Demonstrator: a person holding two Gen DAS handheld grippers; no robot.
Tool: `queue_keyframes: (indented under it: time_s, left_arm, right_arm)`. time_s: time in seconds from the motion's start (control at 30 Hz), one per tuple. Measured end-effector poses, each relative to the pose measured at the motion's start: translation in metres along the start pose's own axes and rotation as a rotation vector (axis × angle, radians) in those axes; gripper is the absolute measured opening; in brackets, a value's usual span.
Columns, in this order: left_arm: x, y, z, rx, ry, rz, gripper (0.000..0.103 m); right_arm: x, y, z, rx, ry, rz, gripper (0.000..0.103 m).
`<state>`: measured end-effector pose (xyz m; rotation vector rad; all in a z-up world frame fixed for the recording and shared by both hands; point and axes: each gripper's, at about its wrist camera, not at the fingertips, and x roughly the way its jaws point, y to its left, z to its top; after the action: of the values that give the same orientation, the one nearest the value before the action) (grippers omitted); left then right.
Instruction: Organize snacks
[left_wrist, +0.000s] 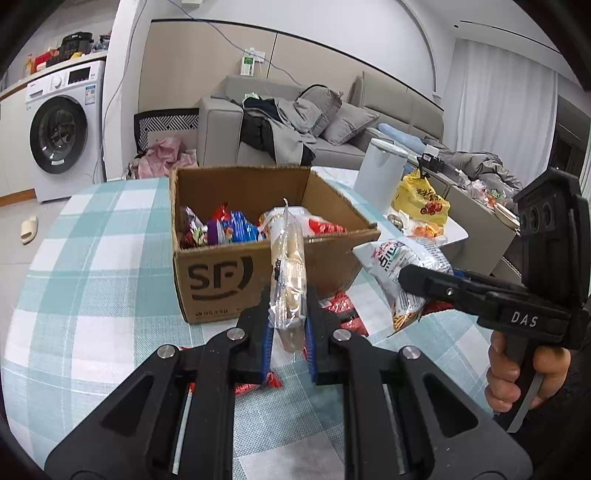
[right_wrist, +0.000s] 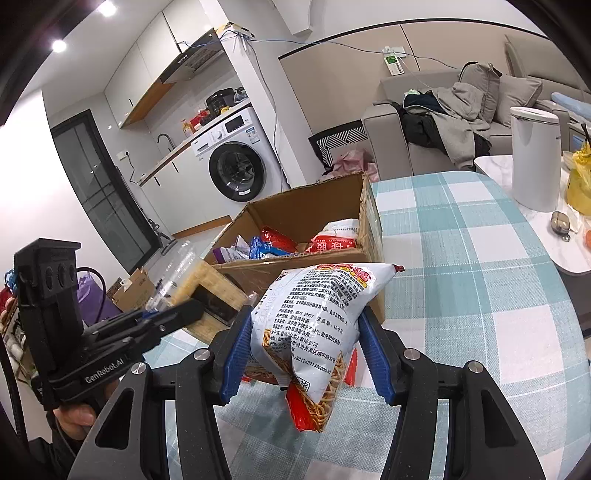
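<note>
Both grippers are loaded at once. Nearest, the left gripper (left_wrist: 288, 332) has its jaws pinched narrow on a clear-wrapped biscuit pack (left_wrist: 287, 266), held upright in front of the cardboard box (left_wrist: 221, 280). The right gripper (right_wrist: 306, 354) clamps a white noodle snack bag (right_wrist: 314, 325), lifted off the checked tablecloth (right_wrist: 480, 295) beside the box. A few red packets (left_wrist: 343, 310) lie loose on the cloth. Further back, the box already holds several snacks (left_wrist: 229, 229), so I'd judge we're well along, with these two and the red ones left.
</note>
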<state>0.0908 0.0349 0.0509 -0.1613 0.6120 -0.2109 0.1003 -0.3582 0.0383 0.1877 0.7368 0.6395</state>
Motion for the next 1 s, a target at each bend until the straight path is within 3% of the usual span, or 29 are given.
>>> queue_keyframes:
  time_s: [0.6,1.0]
  left_arm:
    - [-0.037,-0.015,0.037,0.019,-0.089,0.016,0.012]
    - [-0.035,-0.013,0.067,0.042,-0.124,0.052,0.012]
  right_arm:
    - [-0.02,0.023,0.022,-0.049,-0.077,0.007,0.057]
    - [-0.02,0.031,0.043,-0.064,-0.123,0.021,0.057]
